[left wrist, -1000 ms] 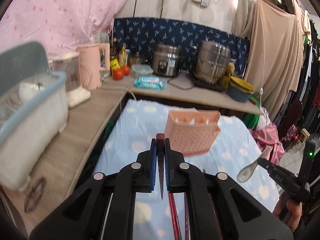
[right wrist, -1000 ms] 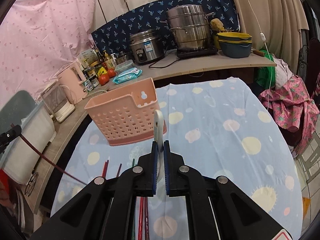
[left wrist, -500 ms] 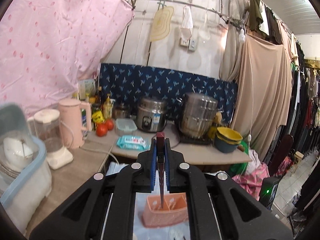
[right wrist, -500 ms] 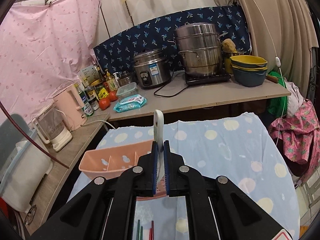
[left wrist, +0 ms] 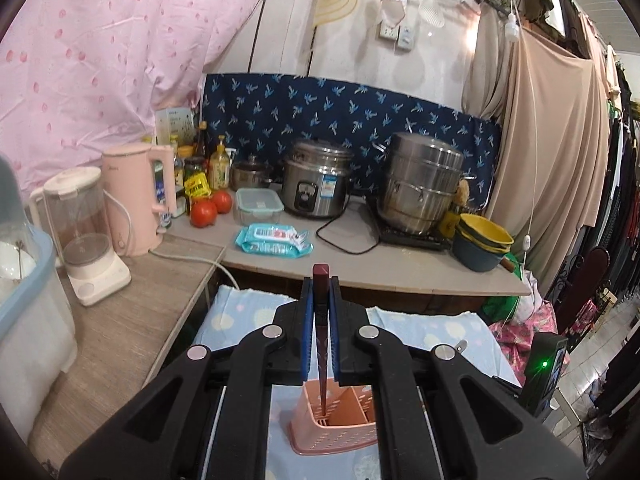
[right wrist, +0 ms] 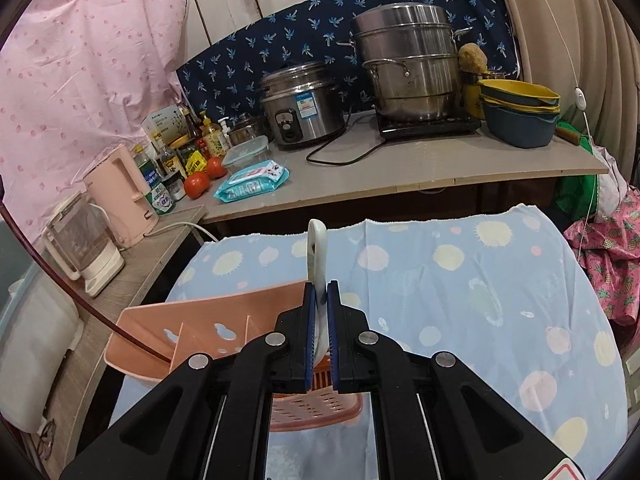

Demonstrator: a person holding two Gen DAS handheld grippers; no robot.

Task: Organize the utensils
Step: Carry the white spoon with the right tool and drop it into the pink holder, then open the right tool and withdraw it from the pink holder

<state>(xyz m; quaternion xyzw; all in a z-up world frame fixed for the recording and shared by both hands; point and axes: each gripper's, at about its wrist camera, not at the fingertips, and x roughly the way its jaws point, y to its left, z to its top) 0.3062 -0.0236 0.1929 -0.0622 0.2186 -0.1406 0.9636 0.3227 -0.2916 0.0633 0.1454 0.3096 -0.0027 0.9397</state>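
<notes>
Your left claw [left wrist: 321,312] is clamped on one dark red chopstick [left wrist: 321,344], held upright with its thin end down inside the leftmost compartment of the pink utensil basket [left wrist: 340,424]. The claw sits above the basket, aimed level toward the far bench [left wrist: 400,276].

Your right claw [right wrist: 319,320] is pinched on one white ceramic spoon [right wrist: 317,256], the handle standing up between the pads; its bowl end is hidden behind the claw. It hangs over the basket [right wrist: 208,332], angled down more than the left.

There is one basket, standing on the blue spotted cloth [right wrist: 460,280]. The right view shows its dividers and the chopstick [right wrist: 72,296] slanting in from the far left, down to the basket's left compartment. The left view alone shows the green light of the right claw's body [left wrist: 544,364] at the right edge.

On the far bench stand one rice cooker [right wrist: 302,104], one steamer pot [right wrist: 408,64] and two tomatoes [right wrist: 206,176].
</notes>
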